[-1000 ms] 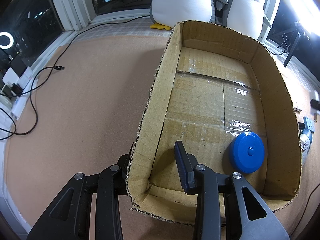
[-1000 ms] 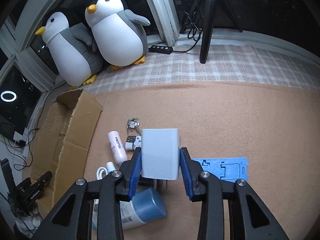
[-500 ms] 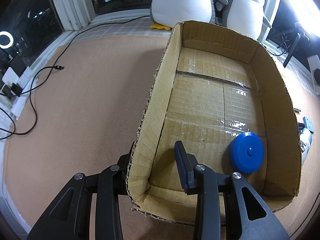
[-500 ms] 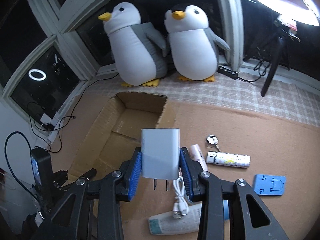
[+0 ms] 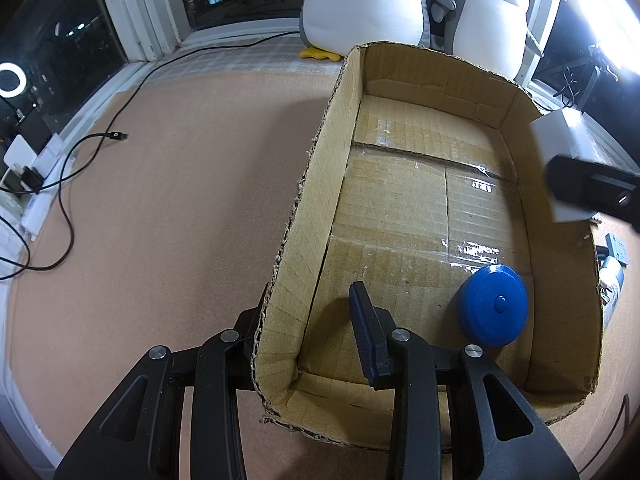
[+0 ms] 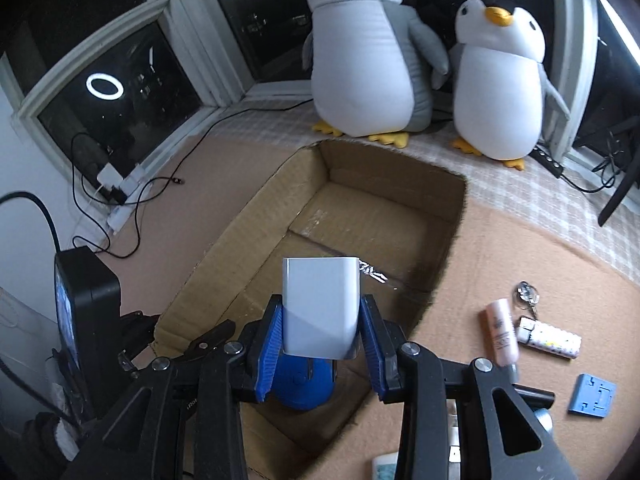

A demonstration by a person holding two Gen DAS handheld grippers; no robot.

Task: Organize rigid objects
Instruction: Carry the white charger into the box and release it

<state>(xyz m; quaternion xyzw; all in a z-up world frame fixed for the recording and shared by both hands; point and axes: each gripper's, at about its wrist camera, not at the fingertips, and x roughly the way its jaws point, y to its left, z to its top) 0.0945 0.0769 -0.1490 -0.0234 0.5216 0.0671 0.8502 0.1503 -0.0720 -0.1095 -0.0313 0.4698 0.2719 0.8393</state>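
My right gripper (image 6: 320,334) is shut on a white charger block (image 6: 319,306) and holds it above the open cardboard box (image 6: 400,172). The block also shows at the right edge of the left wrist view (image 5: 572,160), over the box's right wall. A blue round disc (image 5: 495,305) lies on the box floor at the near right; it also shows under the block in the right wrist view (image 6: 304,388). My left gripper (image 5: 308,320) is shut on the box's near left wall (image 5: 288,256), one finger inside, one outside.
Right of the box lie a pink tube (image 6: 502,330), a white patterned lighter (image 6: 550,336), keys (image 6: 526,294) and a blue flat stand (image 6: 593,396). Two plush penguins (image 6: 362,48) stand behind the box. Cables (image 5: 60,184) trail on the floor at left.
My right gripper has carried the white charger block leftward from above the loose items to above the box. The left gripper and the box have not moved.
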